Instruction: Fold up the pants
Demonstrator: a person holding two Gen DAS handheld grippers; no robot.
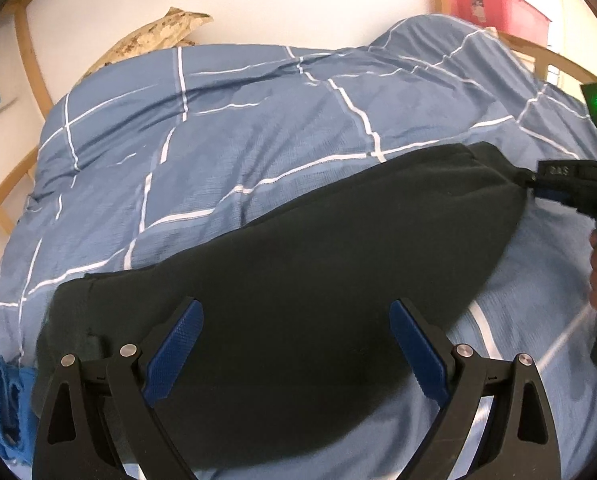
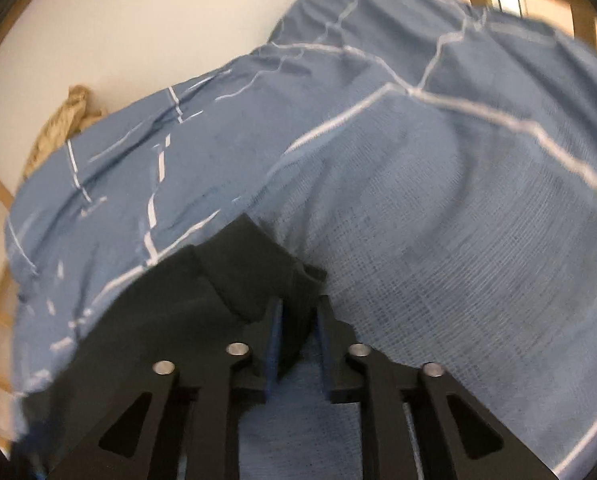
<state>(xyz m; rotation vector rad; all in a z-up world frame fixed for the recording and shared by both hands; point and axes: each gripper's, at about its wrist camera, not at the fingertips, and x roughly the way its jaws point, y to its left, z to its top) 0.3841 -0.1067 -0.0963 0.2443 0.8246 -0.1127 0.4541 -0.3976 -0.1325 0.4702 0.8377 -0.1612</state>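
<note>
The dark pants (image 1: 298, 264) lie across the blue checked duvet (image 1: 218, 120) on the bed. The left claw (image 1: 294, 344) hangs over their near left part, jaws wide apart, gripping nothing. At the pants' far right end, the right claw (image 2: 298, 320) is nearly together, pinching a fold of cloth.

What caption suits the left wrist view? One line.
Open left gripper over black pants on blue duvet; right gripper at their far end.
</note>
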